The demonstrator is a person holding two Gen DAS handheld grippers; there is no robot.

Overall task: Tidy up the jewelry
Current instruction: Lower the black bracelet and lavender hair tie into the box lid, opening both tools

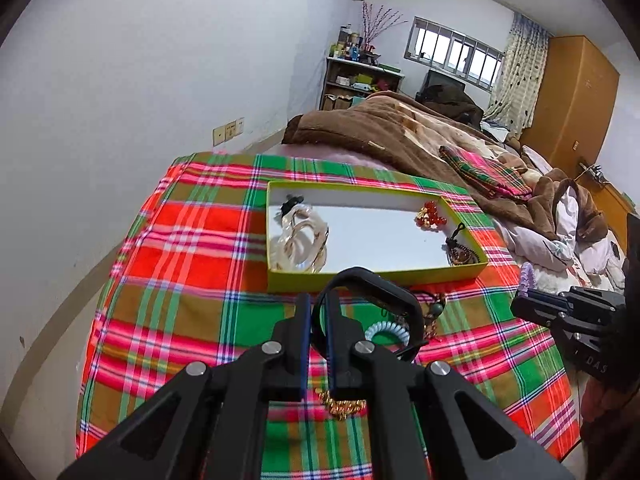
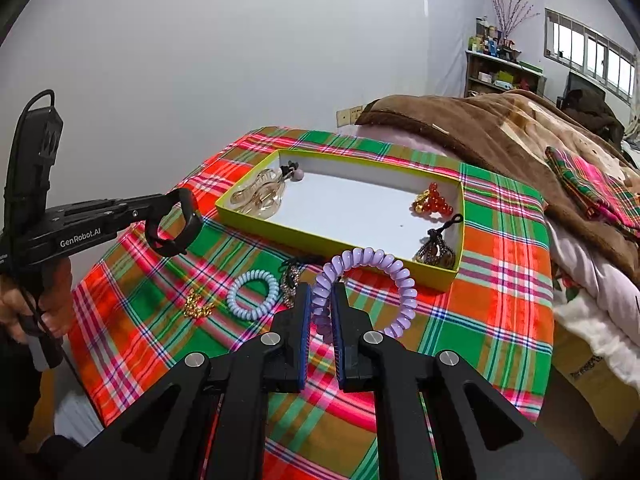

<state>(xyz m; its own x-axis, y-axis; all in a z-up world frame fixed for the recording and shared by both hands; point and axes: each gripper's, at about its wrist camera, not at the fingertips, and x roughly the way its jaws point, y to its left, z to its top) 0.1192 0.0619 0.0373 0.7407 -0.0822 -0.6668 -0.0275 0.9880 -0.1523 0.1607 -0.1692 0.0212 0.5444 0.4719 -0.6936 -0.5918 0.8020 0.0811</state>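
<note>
A yellow-green box [image 1: 372, 278] [image 2: 332, 242] sits on the plaid cloth, holding a clear hair claw [image 1: 298, 240] [image 2: 262, 194], red beads [image 1: 430, 216] [image 2: 434, 200] and a dark beaded piece [image 1: 460, 254] [image 2: 434, 250]. My left gripper [image 1: 318, 312] [image 2: 176, 220] is shut on a black ring-shaped clip [image 1: 384, 292] [image 2: 186, 222], held above the cloth in front of the box. My right gripper [image 2: 321, 300] [image 1: 520, 300] is shut on a purple spiral hair tie [image 2: 372, 260] [image 1: 527, 278], lifted near the box's front right corner.
On the cloth [image 2: 500, 280] lie a pale blue spiral tie [image 2: 253, 294] [image 1: 386, 332], a gold chain [image 2: 198, 306] [image 1: 344, 406] and a dark bead bracelet [image 2: 292, 276] [image 1: 434, 312]. A brown blanket [image 2: 500, 128] and folded plaid cloth [image 2: 592, 184] lie behind on the bed. A white wall is on the left.
</note>
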